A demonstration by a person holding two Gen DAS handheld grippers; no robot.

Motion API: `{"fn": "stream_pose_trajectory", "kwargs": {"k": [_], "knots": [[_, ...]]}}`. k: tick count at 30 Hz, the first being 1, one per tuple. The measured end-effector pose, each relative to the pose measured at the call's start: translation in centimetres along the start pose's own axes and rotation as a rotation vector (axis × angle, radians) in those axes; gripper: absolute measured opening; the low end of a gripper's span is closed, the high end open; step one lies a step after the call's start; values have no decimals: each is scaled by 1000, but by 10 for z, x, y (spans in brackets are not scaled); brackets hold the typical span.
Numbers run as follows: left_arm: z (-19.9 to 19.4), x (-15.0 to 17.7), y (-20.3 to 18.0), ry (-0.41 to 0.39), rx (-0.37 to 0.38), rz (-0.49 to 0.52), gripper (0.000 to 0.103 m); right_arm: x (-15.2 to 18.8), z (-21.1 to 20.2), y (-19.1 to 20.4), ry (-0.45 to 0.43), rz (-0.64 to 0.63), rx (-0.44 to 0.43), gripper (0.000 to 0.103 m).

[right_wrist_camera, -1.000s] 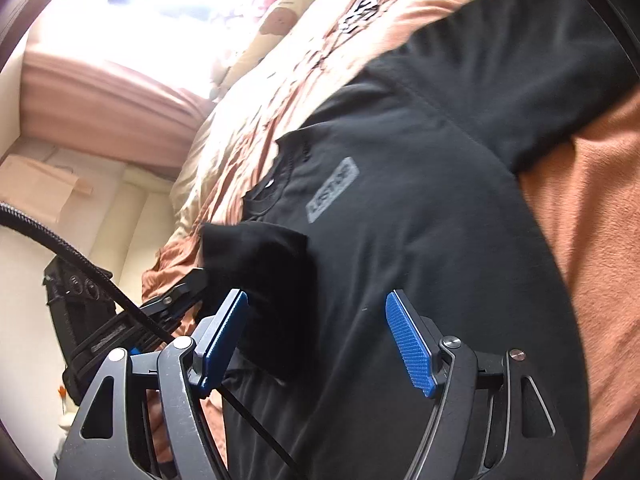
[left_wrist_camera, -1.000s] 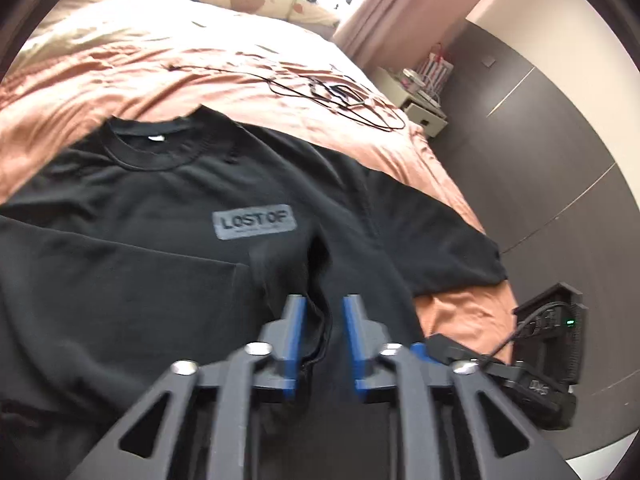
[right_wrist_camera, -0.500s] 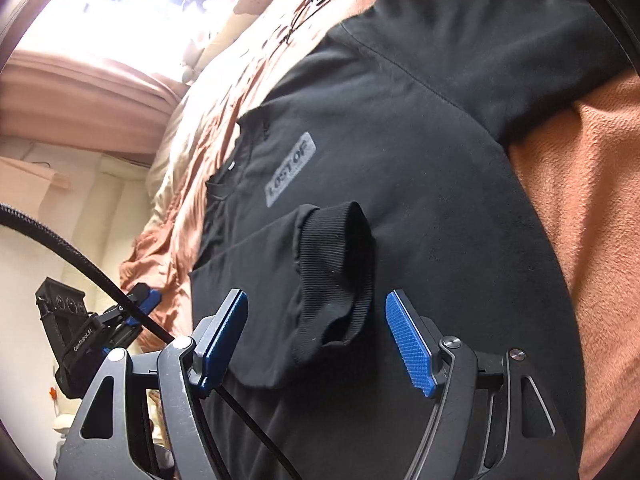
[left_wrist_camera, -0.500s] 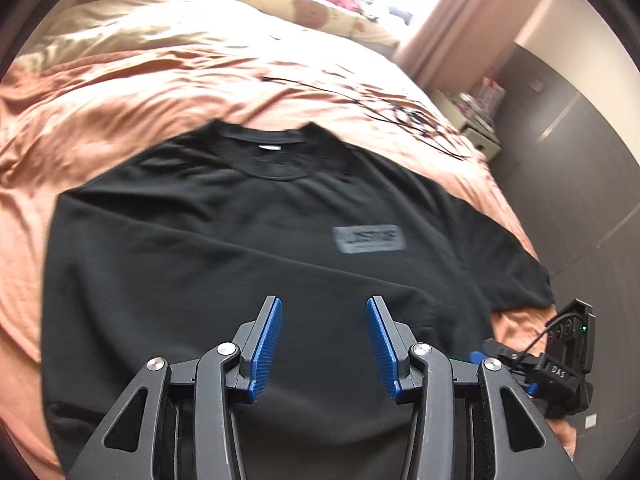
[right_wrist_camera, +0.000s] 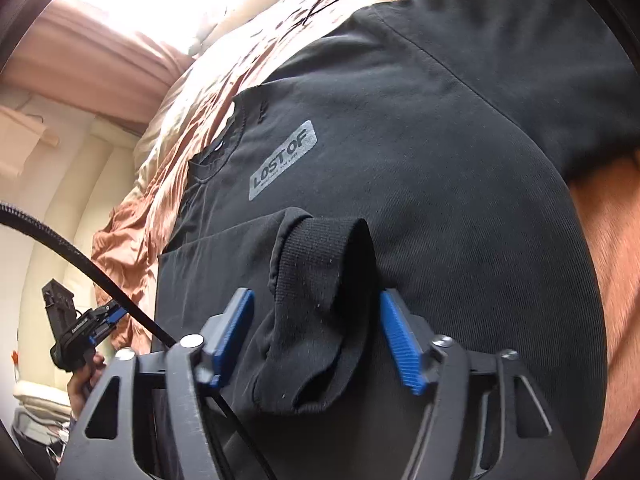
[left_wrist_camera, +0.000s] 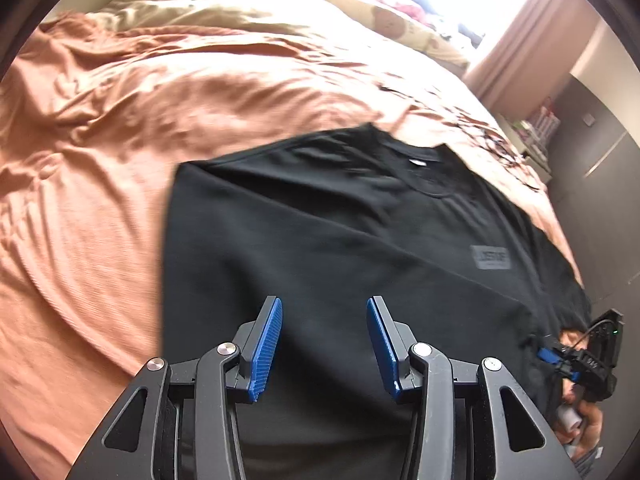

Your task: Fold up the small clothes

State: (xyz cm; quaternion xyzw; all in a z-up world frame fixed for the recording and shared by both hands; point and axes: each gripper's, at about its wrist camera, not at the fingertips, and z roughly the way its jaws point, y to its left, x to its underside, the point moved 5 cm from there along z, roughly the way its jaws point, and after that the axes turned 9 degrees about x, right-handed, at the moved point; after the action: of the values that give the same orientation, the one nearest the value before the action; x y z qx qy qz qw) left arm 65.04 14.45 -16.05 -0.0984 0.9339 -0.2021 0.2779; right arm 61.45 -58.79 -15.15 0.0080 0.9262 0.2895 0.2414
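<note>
A black T-shirt (left_wrist_camera: 320,220) with a grey "LOST OF" label (right_wrist_camera: 283,160) lies flat on the bed. Its left sleeve is folded in over the body, and the ribbed cuff (right_wrist_camera: 320,264) stands up in a loop. My right gripper (right_wrist_camera: 316,294) straddles that cuff; its jaws are closing, with the left pad still apart from the cloth. My left gripper (left_wrist_camera: 324,304) hangs open over the shirt's folded left side with nothing between its fingers. It also shows at the left edge of the right wrist view as the left gripper (right_wrist_camera: 80,328), held in a hand.
The orange sheet (left_wrist_camera: 120,160) lies rumpled to the left and beyond the shirt. Pillows (left_wrist_camera: 400,24) are at the head of the bed. Thin cables (left_wrist_camera: 492,136) lie on the sheet near a nightstand (left_wrist_camera: 536,128). A black cord (right_wrist_camera: 80,256) crosses the right wrist view.
My left gripper let go of the sleeve, opened and swung left across the shirt. The sleeve now rests on the body. My right gripper came down around its cuff and its jaws narrowed.
</note>
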Motion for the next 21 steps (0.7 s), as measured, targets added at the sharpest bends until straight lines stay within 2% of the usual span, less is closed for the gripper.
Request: {"fn": "stream_pose_trajectory", "kwargs": {"k": [3,5,8,10,15,17,21], "knots": [[0,-4,33,6,-33,1,47,-5,7,-5,-14,-3,16,39],[1,-5,59,8,-52,-26,47,-8,10,-7,-25,-8,46,23],[2,-3,85,14,-51,-56,47,-12,11,-2,-42,-44,79,5],[6,3,100,28,-40,-62,47,-16,6,1,-67,-51,85,1],[16,17,114,69,-14,-47,46,-22,-13,17,-130,-113,118,0],[14,19,114,60,-5,-33,46,-25,-22,27,-156,-148,131,0],[16,22,113,75,-25,-8,46,-34,-31,43,-175,-207,169,0]]}}
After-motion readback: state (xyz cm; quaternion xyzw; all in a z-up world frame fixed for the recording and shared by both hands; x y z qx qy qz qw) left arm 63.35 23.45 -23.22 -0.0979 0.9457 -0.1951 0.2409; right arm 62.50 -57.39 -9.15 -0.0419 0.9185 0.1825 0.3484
